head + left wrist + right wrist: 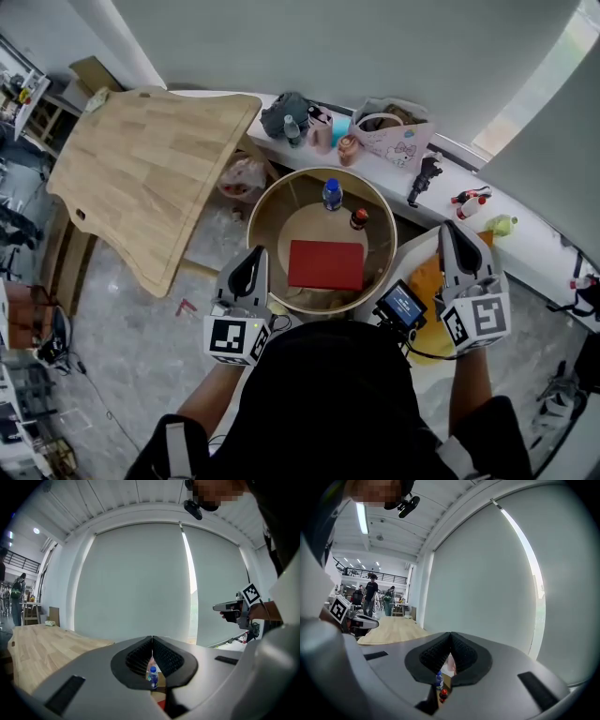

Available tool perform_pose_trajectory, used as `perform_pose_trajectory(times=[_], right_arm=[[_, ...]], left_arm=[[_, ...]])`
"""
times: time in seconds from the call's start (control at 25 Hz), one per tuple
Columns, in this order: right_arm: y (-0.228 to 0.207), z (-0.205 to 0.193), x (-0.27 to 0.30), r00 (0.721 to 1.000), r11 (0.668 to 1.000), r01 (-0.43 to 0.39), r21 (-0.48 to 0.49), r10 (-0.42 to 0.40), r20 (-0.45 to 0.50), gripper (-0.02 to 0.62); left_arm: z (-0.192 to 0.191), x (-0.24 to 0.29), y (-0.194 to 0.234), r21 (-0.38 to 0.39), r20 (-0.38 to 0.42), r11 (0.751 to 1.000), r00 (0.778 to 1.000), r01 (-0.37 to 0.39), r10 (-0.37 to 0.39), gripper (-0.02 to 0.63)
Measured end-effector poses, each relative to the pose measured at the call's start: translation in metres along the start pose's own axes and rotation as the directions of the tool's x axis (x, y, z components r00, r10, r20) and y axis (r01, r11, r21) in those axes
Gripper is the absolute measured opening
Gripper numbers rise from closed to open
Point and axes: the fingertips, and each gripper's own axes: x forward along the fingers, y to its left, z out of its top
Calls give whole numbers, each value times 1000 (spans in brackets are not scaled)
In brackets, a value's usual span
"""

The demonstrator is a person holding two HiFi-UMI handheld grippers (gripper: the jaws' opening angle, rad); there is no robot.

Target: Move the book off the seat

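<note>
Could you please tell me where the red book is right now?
In the head view, the red book lies flat on the round seat at centre frame, on the side nearer the person, with the blue-capped bottle and the red-capped bottle just beyond it.

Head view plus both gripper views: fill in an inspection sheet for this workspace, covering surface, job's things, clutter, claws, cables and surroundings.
Surface: round wooden seat with a raised rim, in front of the person.
Job's things: red book lying flat on the seat's near side.
Clutter: blue-capped water bottle and small red-capped bottle standing on the seat beyond the book.
Claws: left claw and right claw both shut and empty, held either side of the seat's near edge.
Cables: dark cable from the screen device by the right claw.
Surroundings: wooden table at left; white ledge beyond, holding bags and bottles.
</note>
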Motion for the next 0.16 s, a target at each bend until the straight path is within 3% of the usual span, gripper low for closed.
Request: perform_pose_trajectory(times=[0.16], right_arm=[[1, -1, 4, 1000, 1000, -13, -5, 13, 4, 15]], left_arm=[[1, 3, 0, 2, 6, 1000, 1000, -4, 4, 15]])
